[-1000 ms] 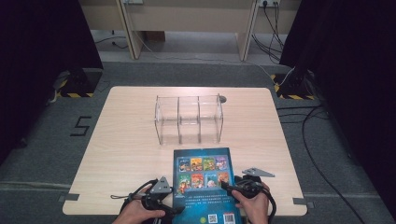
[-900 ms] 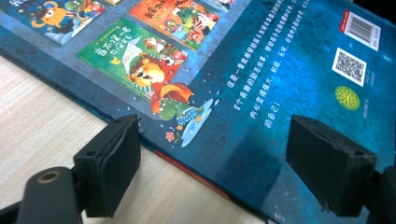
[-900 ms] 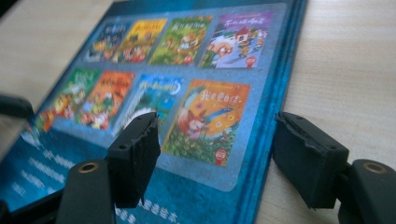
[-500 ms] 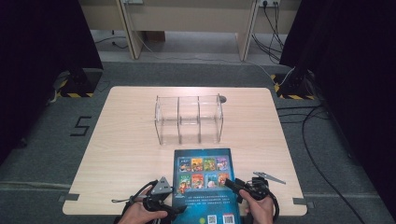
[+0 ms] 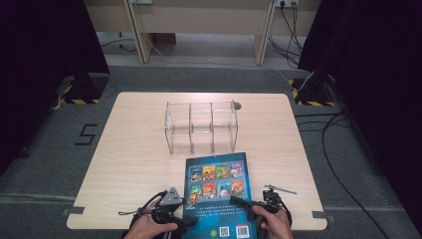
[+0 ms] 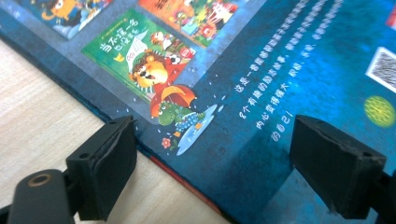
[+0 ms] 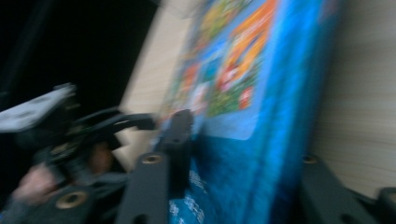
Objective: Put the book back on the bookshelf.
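1. Book (image 5: 217, 194), blue-covered with cartoon panels, lies flat at the desk's (image 5: 129, 149) near edge, about midway along it, its far edge just before the clear acrylic organiser (image 5: 201, 127).
2. Left gripper (image 6: 212, 168) has its jaws spread wide over the book's left edge: one pad sits over bare wood beside the edge, the other over the cover.
3. Right gripper (image 7: 233, 154) also looks parted across the book's right edge, though its view is blurred.
4. Likely step: taking hold of the book by both side edges. To do it well, I would slip a pad under each edge before squeezing, keeping both sides level so the book doesn't twist or slide.
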Motion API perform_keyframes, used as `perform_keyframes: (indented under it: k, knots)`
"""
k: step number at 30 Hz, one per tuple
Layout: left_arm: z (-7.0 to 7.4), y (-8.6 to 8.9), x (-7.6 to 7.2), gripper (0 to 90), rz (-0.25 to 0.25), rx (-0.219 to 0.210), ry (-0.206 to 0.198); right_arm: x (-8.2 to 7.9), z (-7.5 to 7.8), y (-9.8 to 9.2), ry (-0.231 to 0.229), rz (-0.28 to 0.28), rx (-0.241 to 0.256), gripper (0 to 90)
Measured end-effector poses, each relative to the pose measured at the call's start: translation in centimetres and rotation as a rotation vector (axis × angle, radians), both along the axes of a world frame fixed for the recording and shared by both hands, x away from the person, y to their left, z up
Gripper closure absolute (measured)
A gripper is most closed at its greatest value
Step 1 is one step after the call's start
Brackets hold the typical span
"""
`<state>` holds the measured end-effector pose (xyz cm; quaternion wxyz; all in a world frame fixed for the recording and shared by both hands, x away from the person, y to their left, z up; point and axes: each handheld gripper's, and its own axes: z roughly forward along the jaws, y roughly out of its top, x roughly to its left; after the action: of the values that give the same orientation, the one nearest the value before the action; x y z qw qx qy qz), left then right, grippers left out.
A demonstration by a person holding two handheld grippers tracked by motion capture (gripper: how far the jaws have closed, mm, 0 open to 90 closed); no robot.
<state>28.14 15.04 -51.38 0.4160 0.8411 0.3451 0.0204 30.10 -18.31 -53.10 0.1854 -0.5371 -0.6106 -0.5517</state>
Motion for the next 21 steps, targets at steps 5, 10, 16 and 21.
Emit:
perform_keyframes:
  k: [5, 10, 16, 21]
  knots:
    - [-0.1, 0.2, 0.1, 15.9, -0.012, -0.008, -0.006, -0.2, 0.7, 0.1, -0.053, 0.007, -0.048, 69.5]
    - [-0.1, 0.8, 0.5, 14.7, -0.002, -0.029, 0.013, -0.3, 1.7, -0.2, -0.142, -0.048, 0.051, 77.4]
    - [-0.1, 0.8, 0.6, 15.4, -0.019, -0.077, 0.049, -0.8, 3.5, 0.6, -0.287, -0.024, 0.014, 77.9]
    - [0.8, 1.2, 0.5, 18.7, 0.002, -0.106, -0.016, -0.9, 4.8, 1.4, -0.362, -0.033, 0.021, 78.5]
